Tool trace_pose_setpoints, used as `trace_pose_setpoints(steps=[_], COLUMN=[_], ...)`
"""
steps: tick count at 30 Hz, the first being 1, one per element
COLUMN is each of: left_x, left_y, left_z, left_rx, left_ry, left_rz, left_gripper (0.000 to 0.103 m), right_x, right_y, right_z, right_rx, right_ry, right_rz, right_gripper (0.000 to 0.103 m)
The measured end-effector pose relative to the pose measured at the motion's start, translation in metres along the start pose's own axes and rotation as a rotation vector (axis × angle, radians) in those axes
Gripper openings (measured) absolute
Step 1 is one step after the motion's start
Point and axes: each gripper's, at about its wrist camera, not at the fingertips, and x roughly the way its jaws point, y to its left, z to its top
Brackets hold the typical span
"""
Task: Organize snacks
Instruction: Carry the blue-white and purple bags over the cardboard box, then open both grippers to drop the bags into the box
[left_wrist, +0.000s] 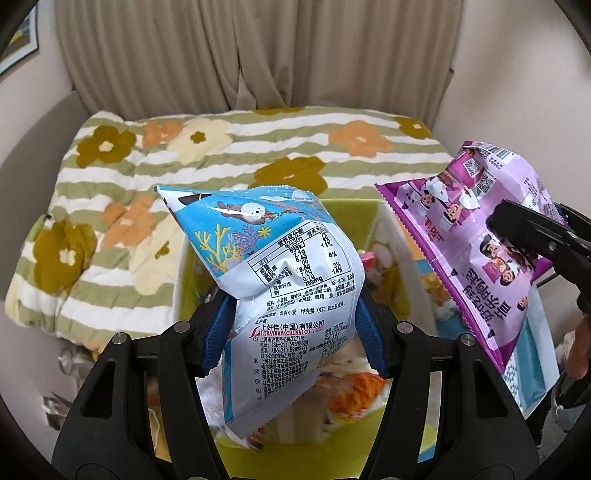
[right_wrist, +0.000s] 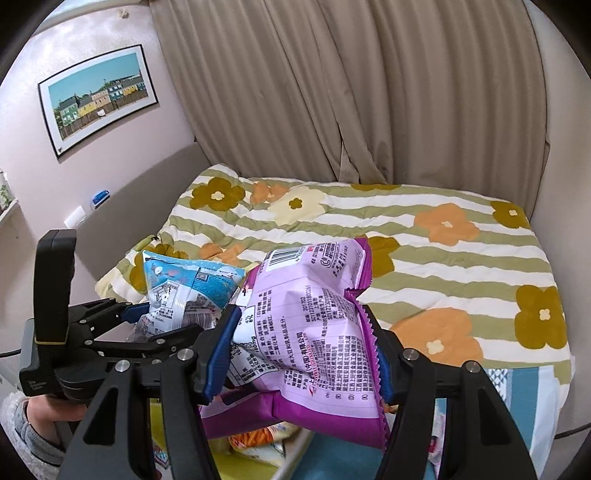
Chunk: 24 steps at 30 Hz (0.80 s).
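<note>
Item 1. Left gripper, black frame with blue pads: jaws closed onto the waist of a blue-and-white crinkly foil snack bag printed with sea creatures. The film is pinched in and creased between the pads, so it is carried. It hangs above a yellow-green fabric bin with white walls, which already holds other packets.

Item 2. Right gripper, same build: jaws clamped across the middle of a purple-and-lilac foil snack bag with serrated seams, back panel facing the camera. From the left wrist view this bag sits at about 3 o'clock of the blue one, near it; whether the two touch cannot be told.

Item 3. Surroundings. A green-and-white striped quilt with orange and olive flowers lies on the bed at 12 o'clock beyond both bags. Beige pleated curtains hang behind it, and a framed picture of coloured houses hangs on the wall at 10 o'clock.

Handling notes, as judgement. Both bags look light, air-filled and soft. The glossy film is likely slippery, and the contents are probably brittle. The mid-body grip suits them; a firmer squeeze risks crushing the contents or bursting a seam. A hold on a flat sealed end would be gentler on what is inside.
</note>
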Motion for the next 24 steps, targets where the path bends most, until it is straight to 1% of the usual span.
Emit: trace_pose_setpoints(steps=[1, 2, 3, 5, 6, 9, 14, 17, 24], left_x=[0.005, 0.011, 0.014, 0.017, 0.019, 0.020, 0.009, 0.006, 0.000], left_y=[0.005, 0.009, 0.012, 0.018, 0.021, 0.031, 0.043, 0.047, 0.052], left_z=[0.002, 0.004, 0.006, 0.007, 0.007, 0.003, -0.018, -0.030, -0.042], left_rx=[0.001, 0.003, 0.006, 0.013, 0.014, 0.001, -0.044, -0.054, -0.052], left_ry=[0.003, 0.003, 0.001, -0.018, -0.017, -0.005, -0.003, 0.010, 0.007], left_rz=[0.001, 0.004, 0.012, 0.020, 0.010, 0.014, -0.027, -0.043, -0.047], left_gripper=[0.065, 0.081, 0.103, 0.103, 0.103, 0.103, 0.103, 0.103, 0.103], right_x=[0.005, 0.012, 0.016, 0.024, 0.029, 0.034, 0.039, 0.041, 0.064], right_y=[0.001, 0.003, 0.002, 0.003, 0.003, 0.004, 0.011, 0.015, 0.027], right_z=[0.001, 0.001, 0.001, 0.001, 0.000, -0.001, -0.003, -0.007, -0.009], right_rx=[0.006, 0.013, 0.017, 0.024, 0.029, 0.040, 0.047, 0.040, 0.002], right_ry=[0.007, 0.017, 0.025, 0.038, 0.047, 0.063, 0.078, 0.086, 0.133], right_rz=[-0.003, -0.007, -0.012, -0.019, -0.023, -0.029, -0.041, -0.058, -0.113], right_gripper=[0.058, 0.058, 0.058, 0.058, 0.058, 0.058, 0.058, 0.058, 0.060])
